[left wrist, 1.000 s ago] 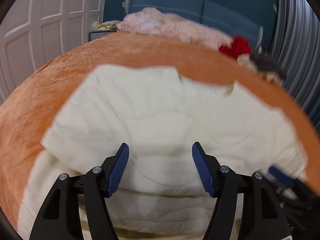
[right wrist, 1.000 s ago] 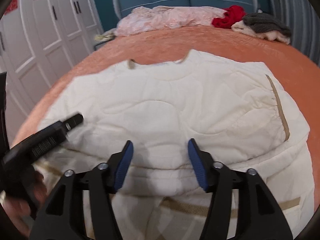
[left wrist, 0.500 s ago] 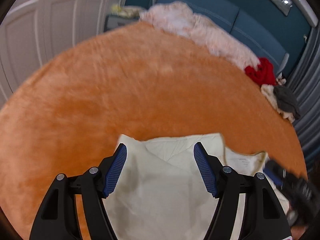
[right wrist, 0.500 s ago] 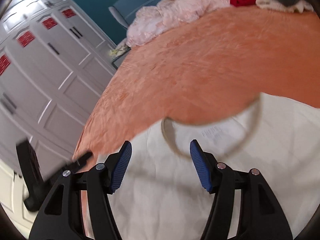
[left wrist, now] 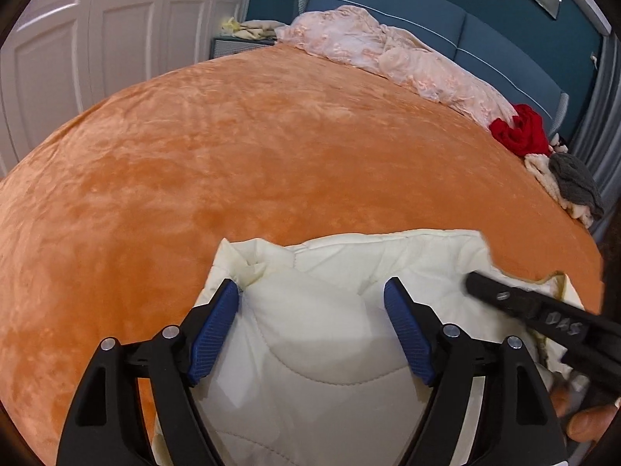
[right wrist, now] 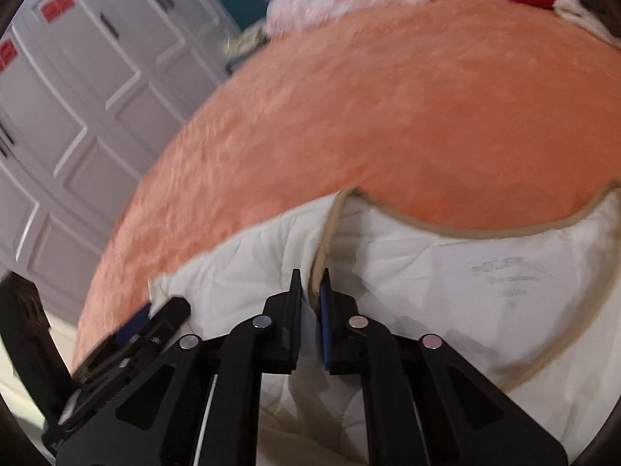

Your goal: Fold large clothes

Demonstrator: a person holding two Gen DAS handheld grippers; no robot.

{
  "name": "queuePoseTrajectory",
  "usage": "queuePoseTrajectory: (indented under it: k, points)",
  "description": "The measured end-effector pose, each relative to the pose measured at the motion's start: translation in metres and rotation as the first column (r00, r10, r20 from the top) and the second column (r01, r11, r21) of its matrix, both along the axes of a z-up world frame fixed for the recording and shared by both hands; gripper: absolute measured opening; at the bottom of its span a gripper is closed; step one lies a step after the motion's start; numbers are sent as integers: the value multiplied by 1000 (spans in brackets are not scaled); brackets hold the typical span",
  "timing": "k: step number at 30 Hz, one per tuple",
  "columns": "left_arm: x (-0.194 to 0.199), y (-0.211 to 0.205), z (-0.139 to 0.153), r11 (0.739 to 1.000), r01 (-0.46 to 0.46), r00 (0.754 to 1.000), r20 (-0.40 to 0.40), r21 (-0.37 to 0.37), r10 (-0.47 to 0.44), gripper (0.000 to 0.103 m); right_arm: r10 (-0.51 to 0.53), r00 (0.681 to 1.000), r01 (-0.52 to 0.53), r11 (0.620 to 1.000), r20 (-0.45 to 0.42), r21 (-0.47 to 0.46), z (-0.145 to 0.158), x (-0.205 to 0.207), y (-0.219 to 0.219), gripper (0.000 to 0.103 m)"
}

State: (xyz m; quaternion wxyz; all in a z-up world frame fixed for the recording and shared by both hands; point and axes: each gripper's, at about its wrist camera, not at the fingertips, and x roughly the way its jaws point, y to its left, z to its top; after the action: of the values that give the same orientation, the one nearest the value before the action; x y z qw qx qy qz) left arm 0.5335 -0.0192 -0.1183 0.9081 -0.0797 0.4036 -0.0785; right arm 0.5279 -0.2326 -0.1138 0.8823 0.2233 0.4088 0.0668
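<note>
Across the near end of the bed (left wrist: 271, 163), right under both tools, lies the cream quilted jacket (left wrist: 330, 334), its neckline pointing away over the orange blanket. The right hand-held gripper (right wrist: 310, 291) has its blue pads pinched nearly together on the tan-trimmed collar edge (right wrist: 330, 225), so it has hold of the jacket there. The left hand-held gripper (left wrist: 310, 310) stands wide open, its pads either side of a puffy shoulder corner, gripping nothing, though one pad brushes the bunched cloth just to its left. To my eye the step is taking hold of the top edge at two places for a fold. To do it well, the left tool should close on the corner seam, not the loose padding, catching both layers; then the two should lift level and together, keeping the edge taut so the bulky fabric does not sag or twist. A grip on the outer layer alone would likely let the lining slide. Counting up: one jacket to fold, two tools, each showing at the side of the other's view. Far ahead of them, against the blue headboard (left wrist: 446, 35), sit a pink bedspread heap (left wrist: 388, 54), one red garment (left wrist: 520, 136), and one grey piece (left wrist: 574, 186) on something white and fleecy. White wardrobe doors (left wrist: 97, 39) stand off to the left.
</note>
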Motion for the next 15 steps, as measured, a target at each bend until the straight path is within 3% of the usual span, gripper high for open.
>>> queuePoseTrajectory:
  k: [4,7,10,13,15]
  points:
    - [3,-4,-4,999,-21,1000,-5,41,21,76,-47,999,46,998,-24,-41,-12,-4,0,2]
    - [5,-13,-8,993,-29,1000,-6,112,30,76,-52,998,48,995,-45,-84,-15,2,4,2]
    - [8,-16,-11,989,-33,999,-13,147,35,78,-61,997,57,995,-41,-78,-15,2,1,1]
    - [8,-19,-13,984,-34,999,-14,175,37,80,-140,989,142,988,40,-64,-3,-15,-9,7]
    - [8,-18,-13,983,-36,999,-15,178,40,81,-234,963,241,970,131,-38,13,-38,-26,9]
